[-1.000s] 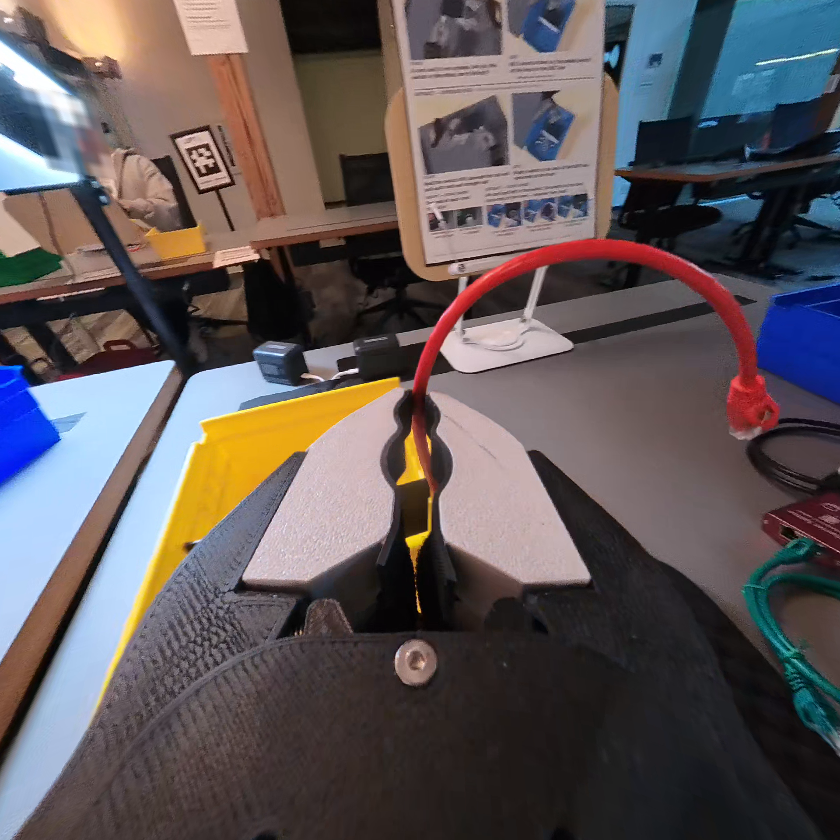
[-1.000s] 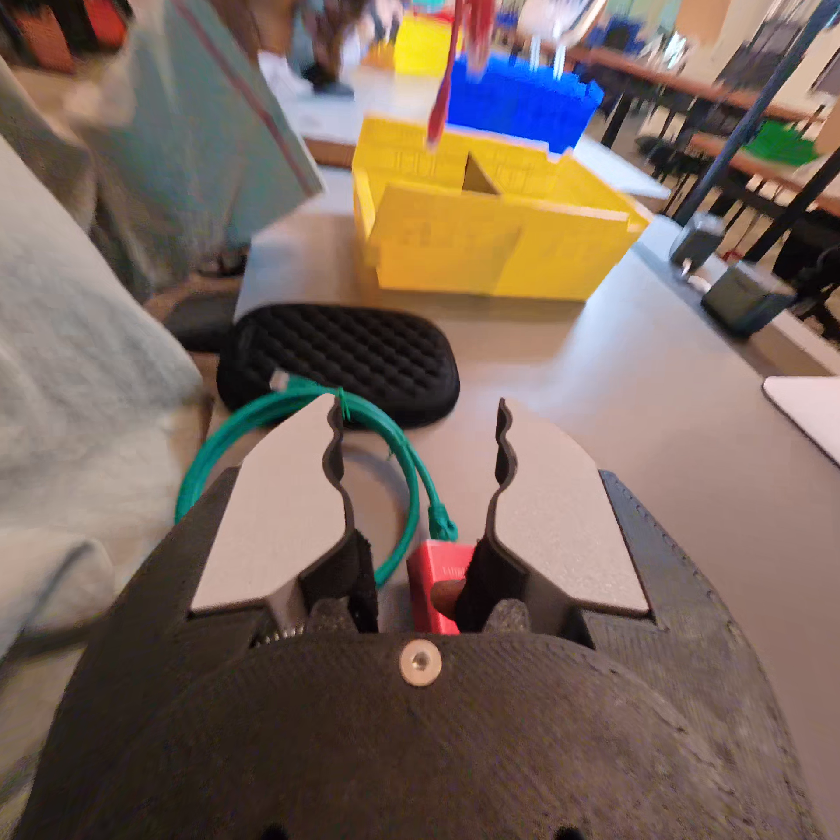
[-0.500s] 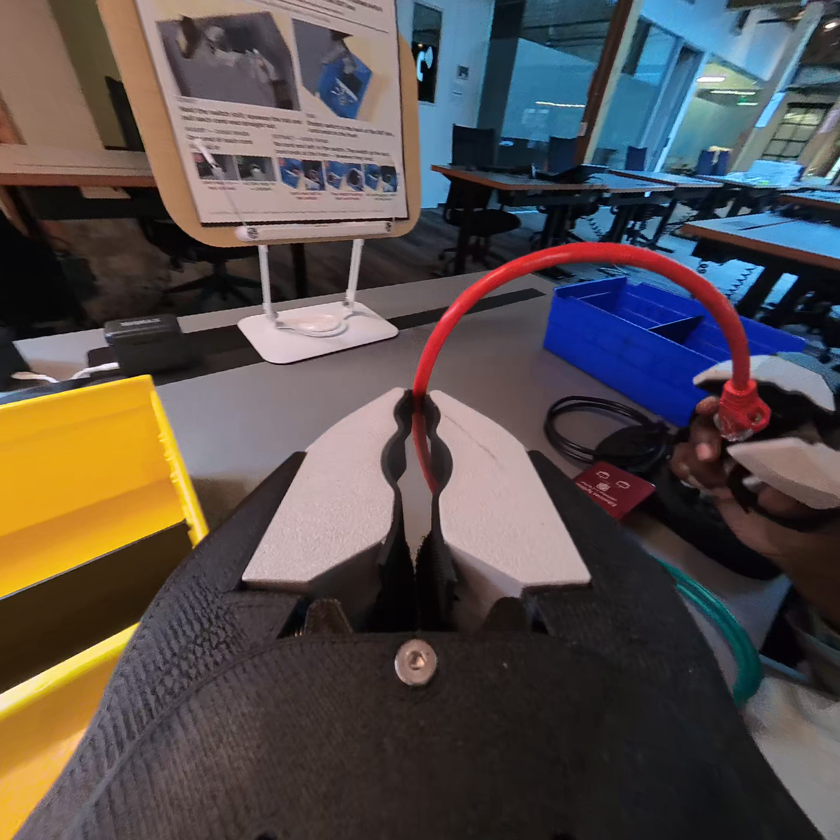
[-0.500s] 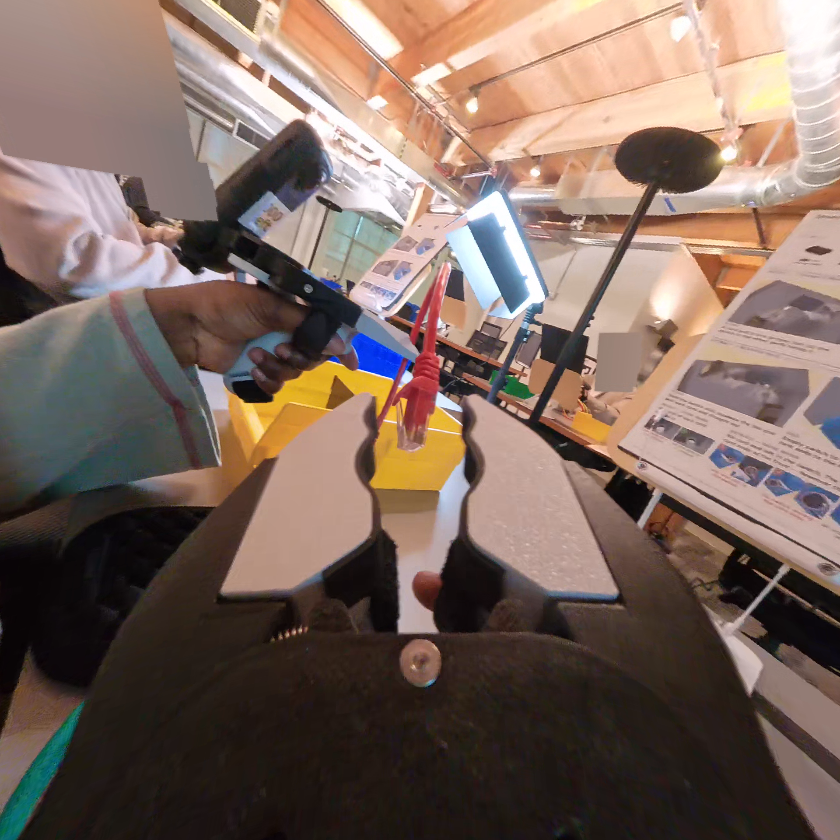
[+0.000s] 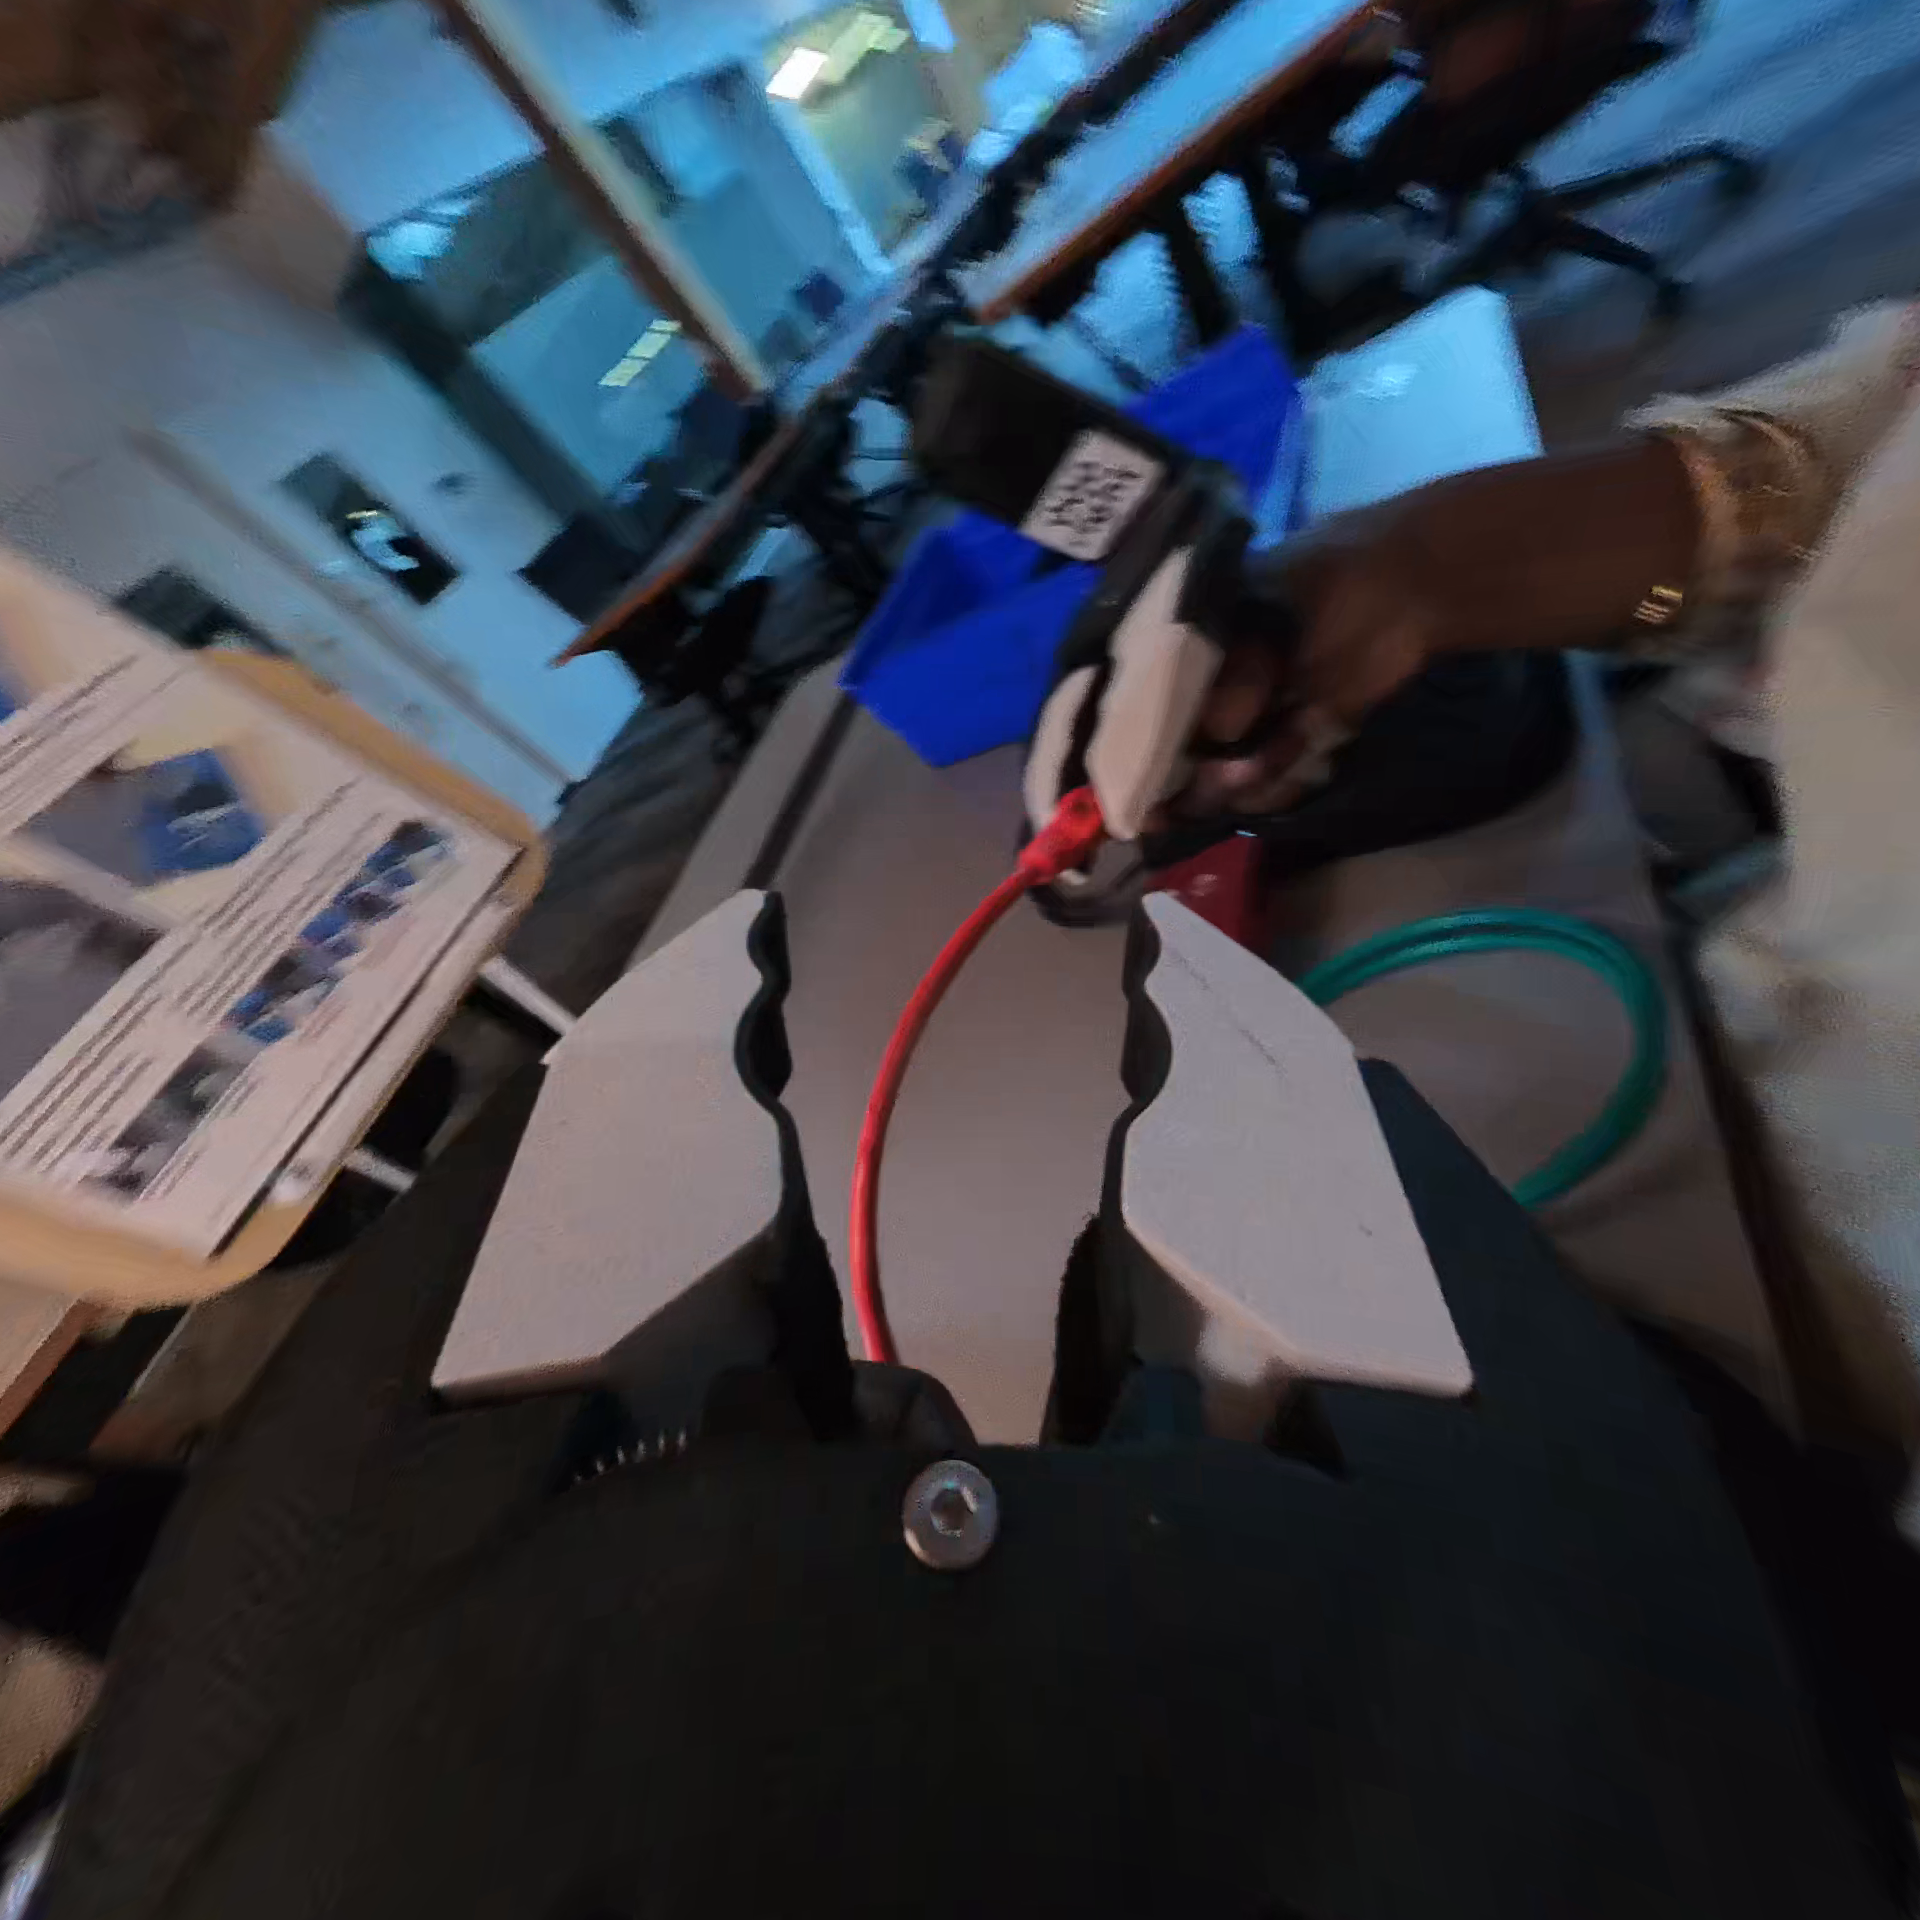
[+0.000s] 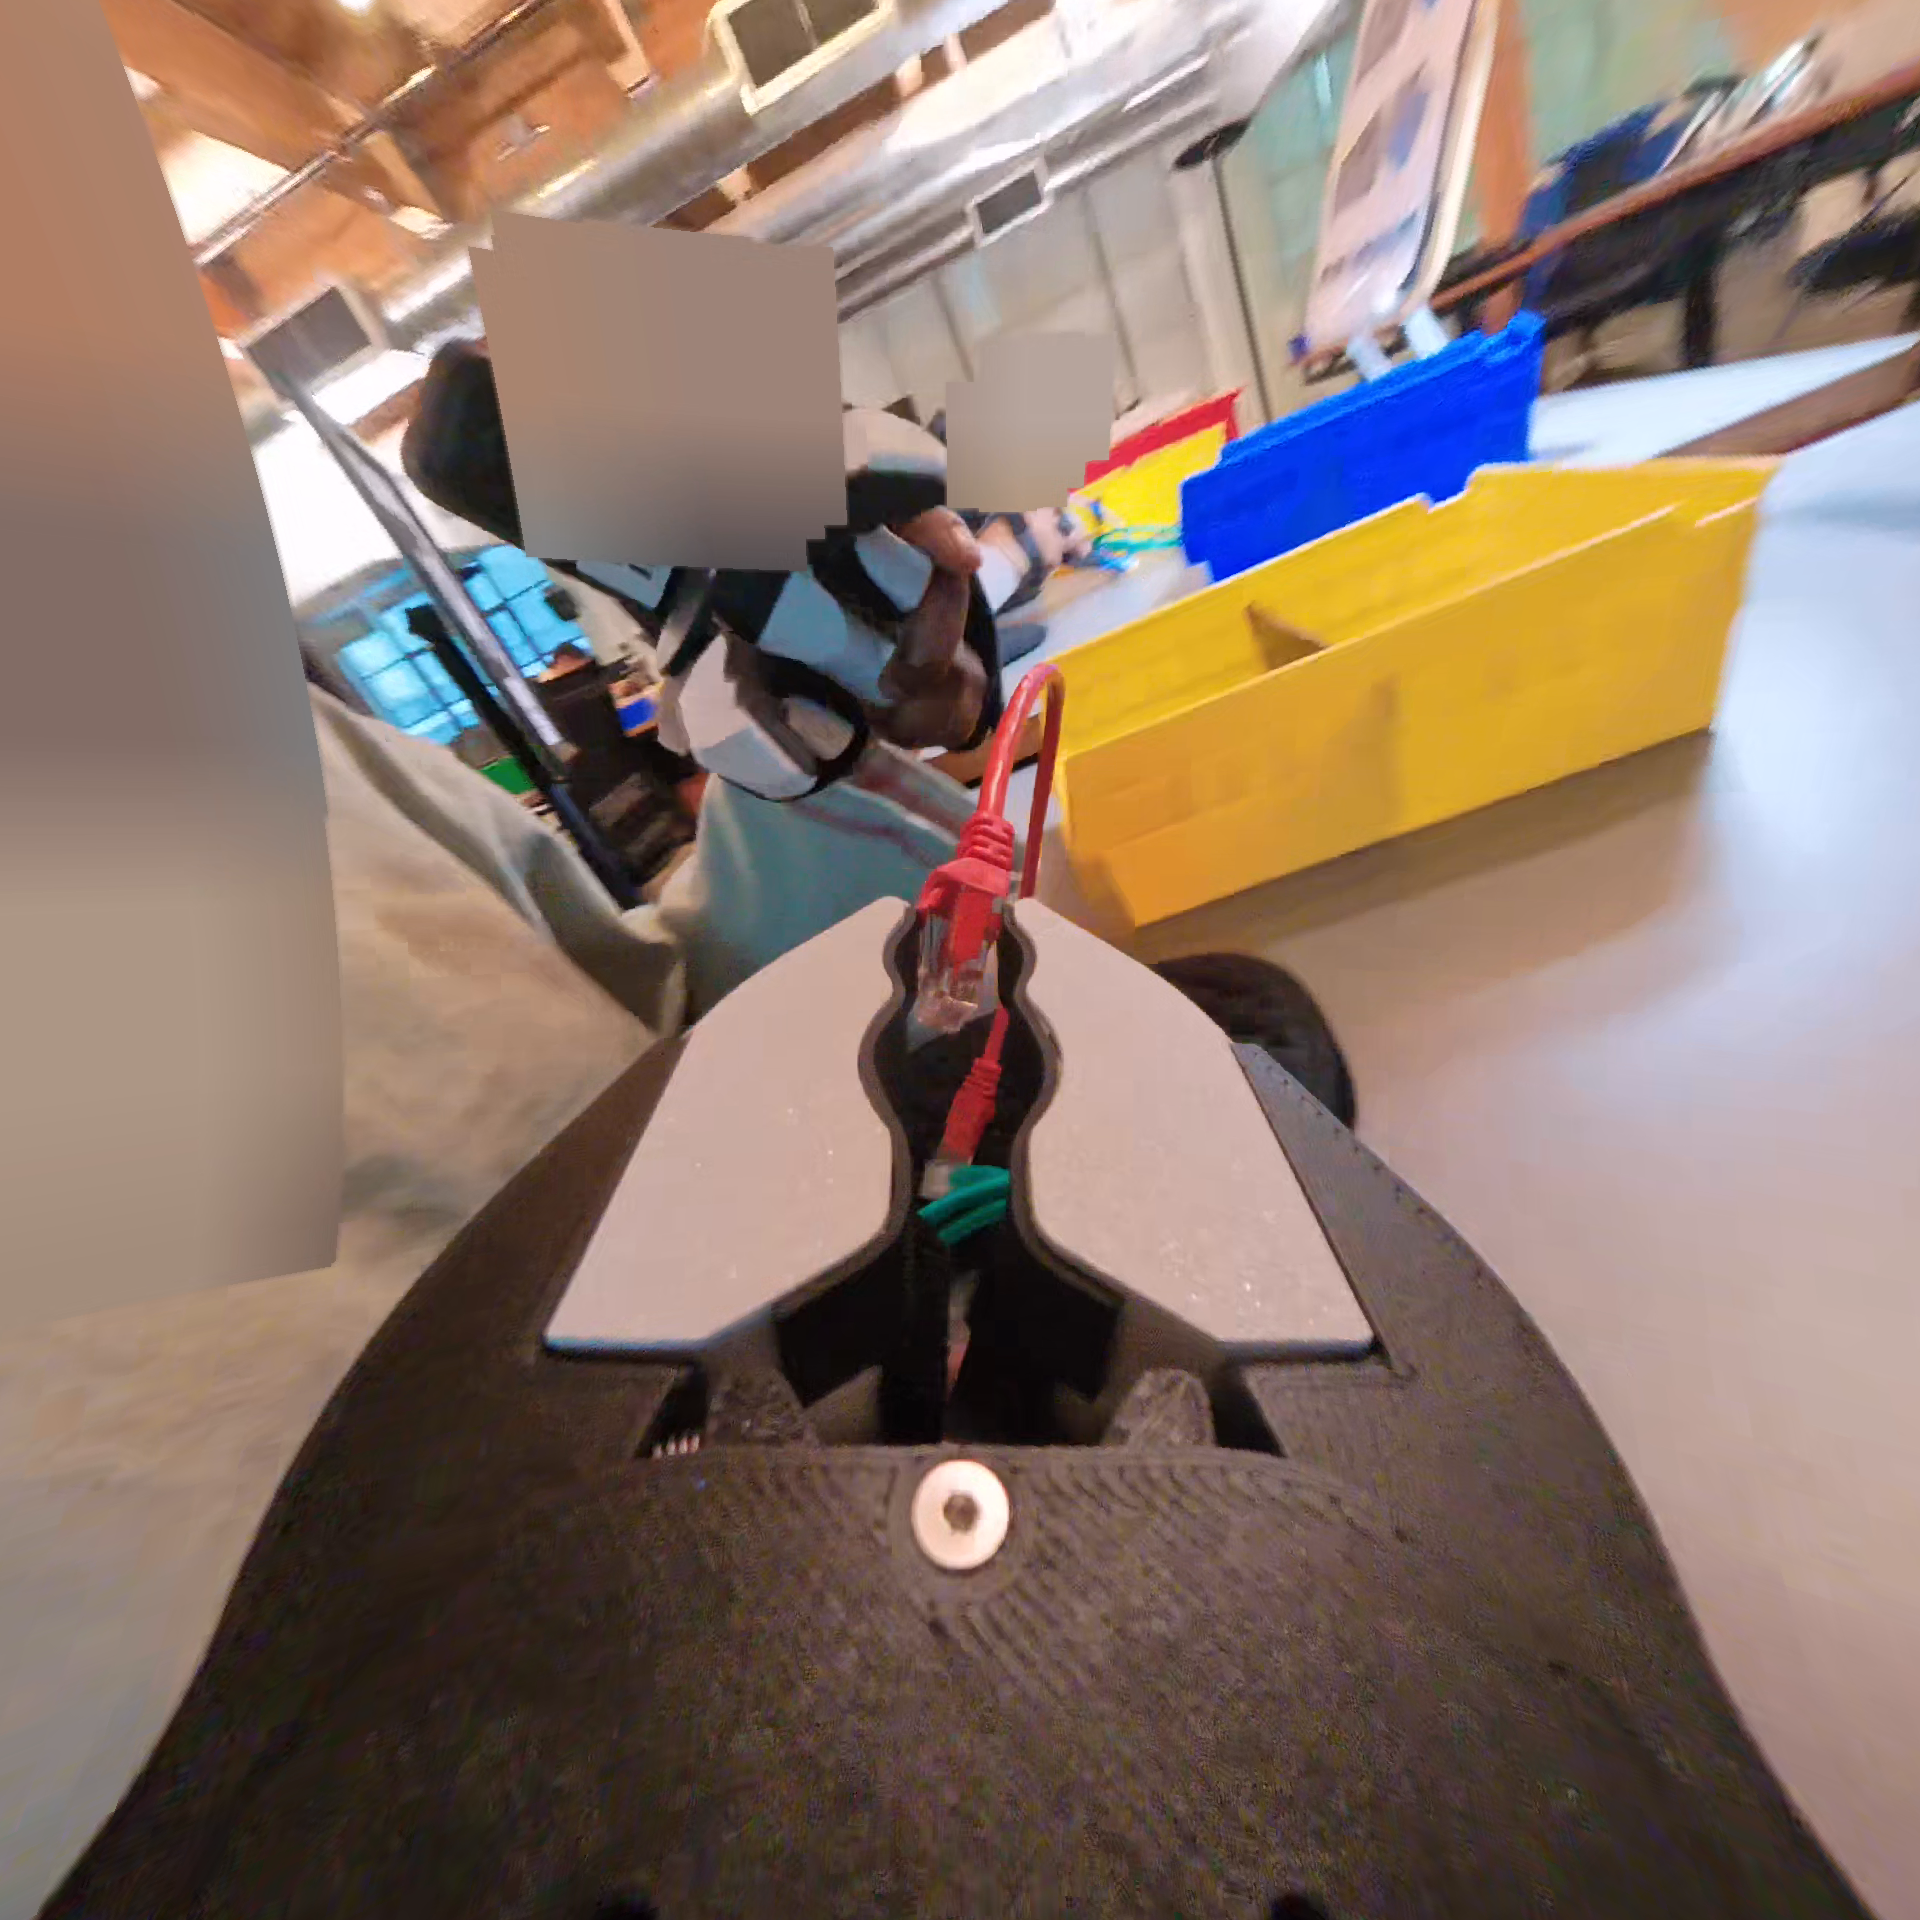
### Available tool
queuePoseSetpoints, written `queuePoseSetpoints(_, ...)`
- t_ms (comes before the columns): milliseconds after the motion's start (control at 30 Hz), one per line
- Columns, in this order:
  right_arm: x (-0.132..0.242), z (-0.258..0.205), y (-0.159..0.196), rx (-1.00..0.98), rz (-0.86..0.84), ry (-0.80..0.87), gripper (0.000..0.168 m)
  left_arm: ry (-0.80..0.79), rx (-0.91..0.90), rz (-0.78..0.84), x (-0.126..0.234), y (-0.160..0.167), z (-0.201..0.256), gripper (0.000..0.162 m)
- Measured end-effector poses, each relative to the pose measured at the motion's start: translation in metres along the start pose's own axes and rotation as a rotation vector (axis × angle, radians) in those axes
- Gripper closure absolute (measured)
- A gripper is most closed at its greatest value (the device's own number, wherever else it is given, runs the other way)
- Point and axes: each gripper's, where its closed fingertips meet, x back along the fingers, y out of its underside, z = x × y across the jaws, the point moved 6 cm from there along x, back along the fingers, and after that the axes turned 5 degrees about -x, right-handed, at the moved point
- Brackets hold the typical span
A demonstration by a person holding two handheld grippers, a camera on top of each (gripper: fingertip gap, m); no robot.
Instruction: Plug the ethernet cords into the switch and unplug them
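My right gripper [image 6: 958,920] is shut on one plug [image 6: 961,935] of the red ethernet cord. The cord loops up [image 6: 1029,727] and back down, and its other plug [image 6: 971,1112] hangs free behind the fingers. In the left wrist view my left gripper [image 5: 951,914] is open. The red cord [image 5: 883,1091] runs loose between its fingers up to the right gripper [image 5: 1122,748], which pinches the plug [image 5: 1060,842]. A red box [image 5: 1221,883], seemingly the switch, shows blurred behind it. A green cord [image 5: 1558,1039] lies coiled on the table and shows in the right wrist view [image 6: 961,1216].
A yellow bin [image 6: 1403,727] and a blue bin [image 6: 1351,468] stand on the grey table, with a black pad [image 6: 1278,1029] close by. The left gripper [image 6: 779,707] is held in a hand. A poster stand [image 5: 208,935] is at the left, another blue bin [image 5: 987,644] beyond. The left gripper's tips are roughly 7 centimetres from the right gripper's.
My left gripper has opened and let go of the red cord. My right gripper has shut on the cord's plug. Both views have swung and tilted.
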Motion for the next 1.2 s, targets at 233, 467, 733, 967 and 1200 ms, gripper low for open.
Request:
queuePoseSetpoints(233,-0.006,-0.005,0.011,-0.024,-0.137,-0.059,0.154,0.270,-0.193,-0.236,-0.036,0.011,0.017,0.130)
queuePoseSetpoints(467,-0.004,-0.011,0.007,0.100,-0.144,-0.086,0.150,0.351,0.059,-0.190,-0.038,0.012,0.025,0.157)
queuePoseSetpoints(733,-0.005,-0.028,0.004,0.961,-0.128,0.241,0.142,0.403,0.300,-0.144,-0.033,0.020,0.025,0.157)
queuePoseSetpoints(967,0.000,-0.027,0.008,0.820,-0.159,0.106,0.156,0.333,0.195,-0.054,-0.034,0.017,0.029,0.135)
queuePoseSetpoints(1200,0.005,-0.016,0.010,0.639,-0.005,-0.028,0.156,0.206,0.276,0.086,-0.043,0.014,0.026,0.121)
